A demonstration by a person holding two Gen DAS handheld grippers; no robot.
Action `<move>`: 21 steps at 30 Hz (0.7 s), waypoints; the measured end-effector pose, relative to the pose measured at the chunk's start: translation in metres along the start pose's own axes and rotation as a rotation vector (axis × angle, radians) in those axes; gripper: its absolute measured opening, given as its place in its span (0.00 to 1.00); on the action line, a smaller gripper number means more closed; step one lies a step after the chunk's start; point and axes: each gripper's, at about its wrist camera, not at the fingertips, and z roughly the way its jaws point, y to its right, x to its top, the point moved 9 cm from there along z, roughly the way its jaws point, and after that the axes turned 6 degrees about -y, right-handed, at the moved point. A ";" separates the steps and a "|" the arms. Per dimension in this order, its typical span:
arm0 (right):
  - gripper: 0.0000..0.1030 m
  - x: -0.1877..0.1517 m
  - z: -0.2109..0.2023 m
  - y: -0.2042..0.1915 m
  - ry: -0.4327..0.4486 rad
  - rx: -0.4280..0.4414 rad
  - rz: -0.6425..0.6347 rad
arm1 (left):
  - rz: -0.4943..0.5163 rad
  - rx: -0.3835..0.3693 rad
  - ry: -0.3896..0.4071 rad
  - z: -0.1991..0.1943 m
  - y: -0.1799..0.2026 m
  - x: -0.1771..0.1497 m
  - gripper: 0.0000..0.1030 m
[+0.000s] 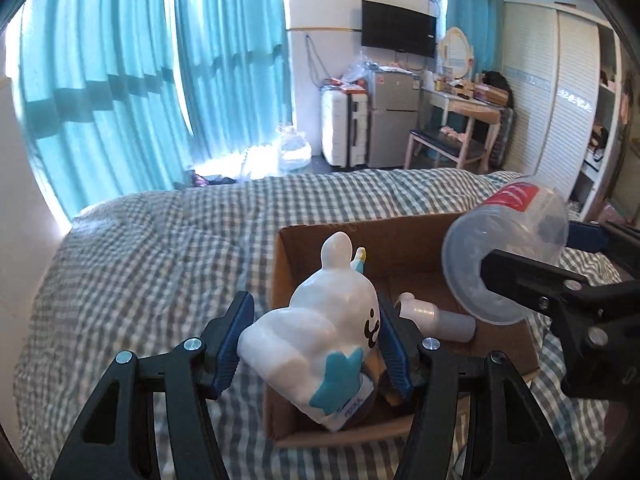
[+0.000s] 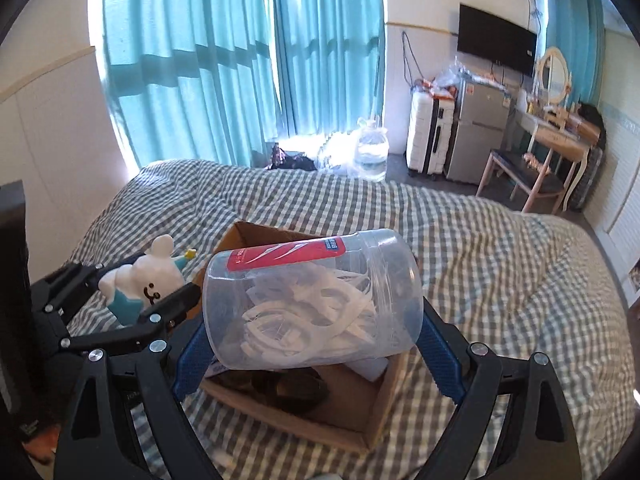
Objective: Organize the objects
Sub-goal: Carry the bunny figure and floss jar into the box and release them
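My left gripper (image 1: 316, 340) is shut on a white bear-like figurine (image 1: 320, 328) with a blue star, held over the near-left part of an open cardboard box (image 1: 400, 236) on the bed. The figurine also shows at the left of the right wrist view (image 2: 140, 280). My right gripper (image 2: 312, 348) is shut on a clear plastic jar (image 2: 312, 300) with a red label, lying sideways and holding white cables, above the box (image 2: 348, 420). The jar shows at the right of the left wrist view (image 1: 508, 256). A small white bottle (image 1: 432, 316) lies inside the box.
The box sits on a bed with a green-white checked cover (image 1: 160, 260). Teal curtains (image 1: 120, 80) hang behind. A suitcase (image 2: 430, 136), small fridge (image 2: 478, 136), dressing table (image 2: 560, 140) and water jug (image 2: 372, 152) stand at the far wall.
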 end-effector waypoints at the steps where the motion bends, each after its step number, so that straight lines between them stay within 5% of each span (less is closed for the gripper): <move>1: 0.87 0.002 0.009 0.004 -0.009 0.005 0.009 | 0.013 -0.016 0.007 0.008 0.001 0.001 0.60; 11: 0.87 0.009 0.072 0.022 -0.043 -0.001 0.021 | 0.056 -0.063 -0.034 0.062 0.007 -0.001 0.60; 21: 0.87 0.008 0.088 0.021 -0.038 0.043 0.030 | 0.079 -0.078 -0.016 0.064 0.013 -0.003 0.61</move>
